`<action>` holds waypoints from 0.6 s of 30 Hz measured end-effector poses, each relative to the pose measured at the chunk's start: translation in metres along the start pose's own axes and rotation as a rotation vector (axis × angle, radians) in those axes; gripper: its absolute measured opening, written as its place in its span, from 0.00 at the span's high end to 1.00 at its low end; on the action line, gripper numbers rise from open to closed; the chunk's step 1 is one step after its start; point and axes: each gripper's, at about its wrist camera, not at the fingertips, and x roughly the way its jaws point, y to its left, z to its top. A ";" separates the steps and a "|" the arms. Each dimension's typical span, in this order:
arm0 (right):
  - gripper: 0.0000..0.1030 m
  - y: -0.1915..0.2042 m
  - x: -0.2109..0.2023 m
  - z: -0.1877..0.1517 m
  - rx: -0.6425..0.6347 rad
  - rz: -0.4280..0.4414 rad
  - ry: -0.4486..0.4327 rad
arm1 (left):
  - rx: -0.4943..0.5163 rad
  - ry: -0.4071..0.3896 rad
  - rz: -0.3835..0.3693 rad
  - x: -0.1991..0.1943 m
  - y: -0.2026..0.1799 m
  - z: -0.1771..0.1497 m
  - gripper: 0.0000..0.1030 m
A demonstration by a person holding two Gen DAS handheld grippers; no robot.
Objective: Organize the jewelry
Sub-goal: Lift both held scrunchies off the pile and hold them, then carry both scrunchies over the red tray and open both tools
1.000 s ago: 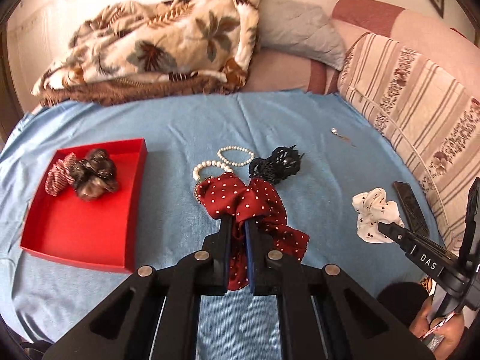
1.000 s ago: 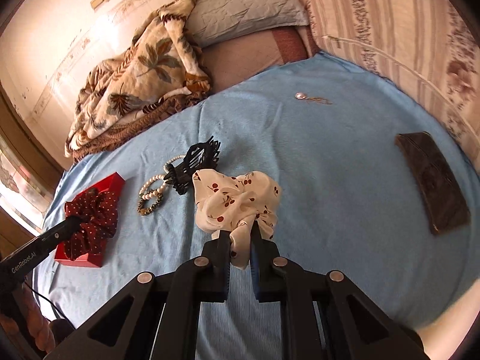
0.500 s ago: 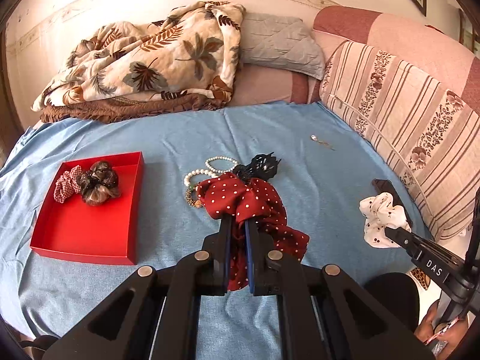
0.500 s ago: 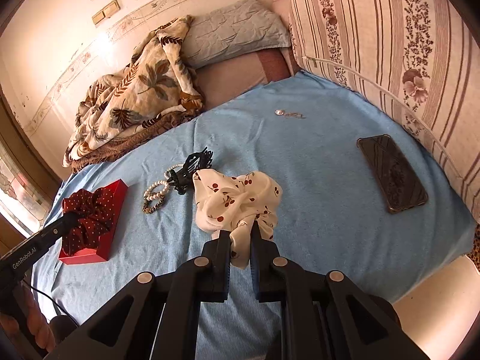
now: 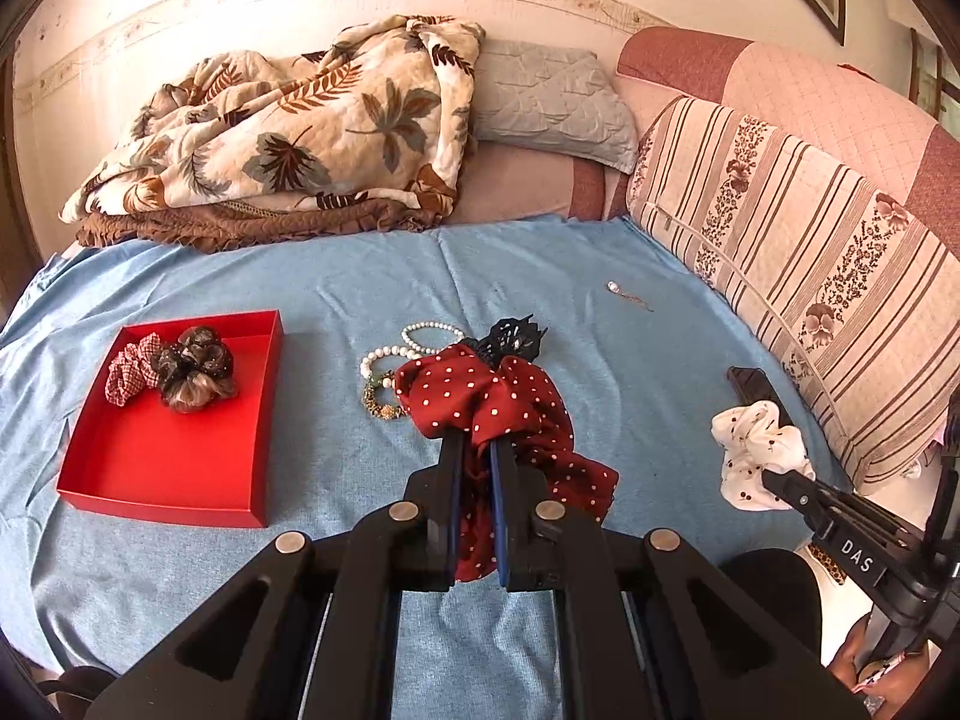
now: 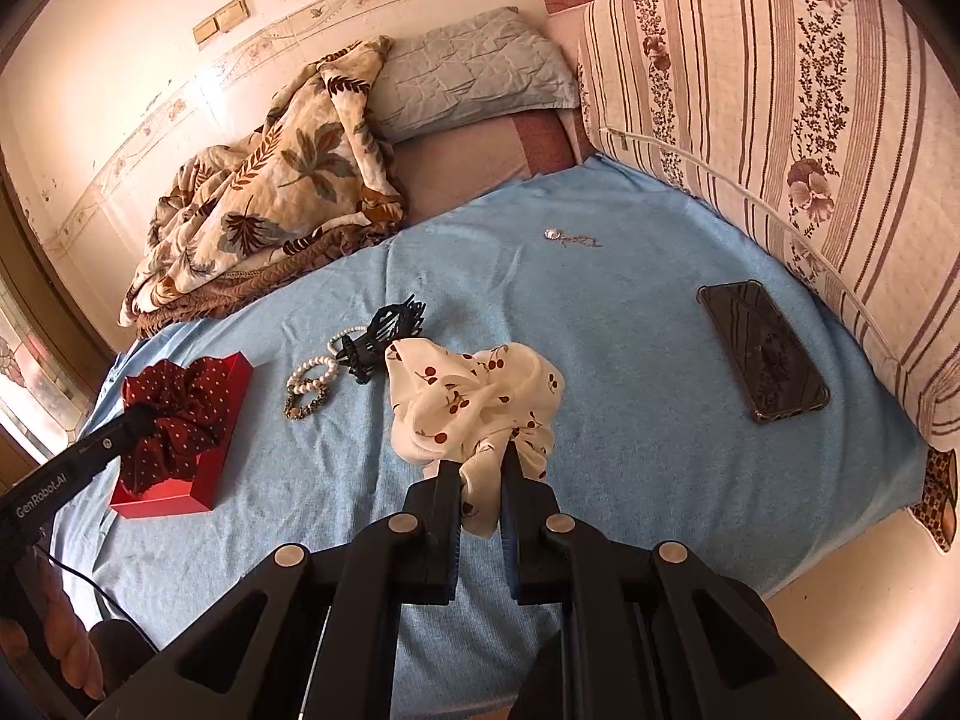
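Note:
My left gripper (image 5: 477, 447) is shut on a red polka-dot scrunchie (image 5: 480, 396) and holds it above the blue bedsheet. My right gripper (image 6: 485, 462) is shut on a white cherry-print scrunchie (image 6: 474, 396), also lifted; that scrunchie also shows in the left wrist view (image 5: 759, 450). A red tray (image 5: 174, 462) at the left holds a checked scrunchie (image 5: 129, 367) and a dark brown scrunchie (image 5: 195, 366). Pearl bracelets (image 5: 384, 354), a beaded bracelet (image 5: 381, 405) and a black claw clip (image 5: 513, 339) lie on the sheet beyond my left gripper. A small pendant (image 5: 615, 287) lies farther back.
A phone (image 6: 762, 351) lies on the sheet at the right, near a striped floral cushion (image 6: 780, 120). A leaf-print quilt (image 5: 300, 138) and a grey pillow (image 5: 540, 102) are piled at the back. The bed's front edge is close below both grippers.
Both grippers have risen and pulled back from the bed, each still holding its scrunchie. More of the bed and cushions shows now.

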 end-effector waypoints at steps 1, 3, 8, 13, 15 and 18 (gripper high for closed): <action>0.88 0.001 0.000 -0.001 -0.002 0.002 0.002 | 0.000 -0.005 0.002 -0.002 0.000 0.000 0.92; 0.88 0.003 0.000 -0.001 -0.008 0.003 0.001 | -0.005 -0.011 0.004 -0.004 0.002 0.000 0.92; 0.88 0.007 -0.001 -0.002 -0.015 0.009 -0.002 | -0.013 -0.022 0.009 -0.010 0.005 -0.001 0.92; 0.88 0.007 0.001 -0.003 -0.013 0.016 0.003 | -0.012 -0.033 0.016 -0.014 0.005 -0.002 0.92; 0.88 0.008 0.001 -0.003 -0.013 0.021 0.002 | -0.011 -0.038 0.021 -0.016 0.007 -0.002 0.92; 0.88 0.014 0.004 -0.004 -0.025 0.025 0.008 | -0.024 -0.048 0.030 -0.019 0.014 -0.002 0.92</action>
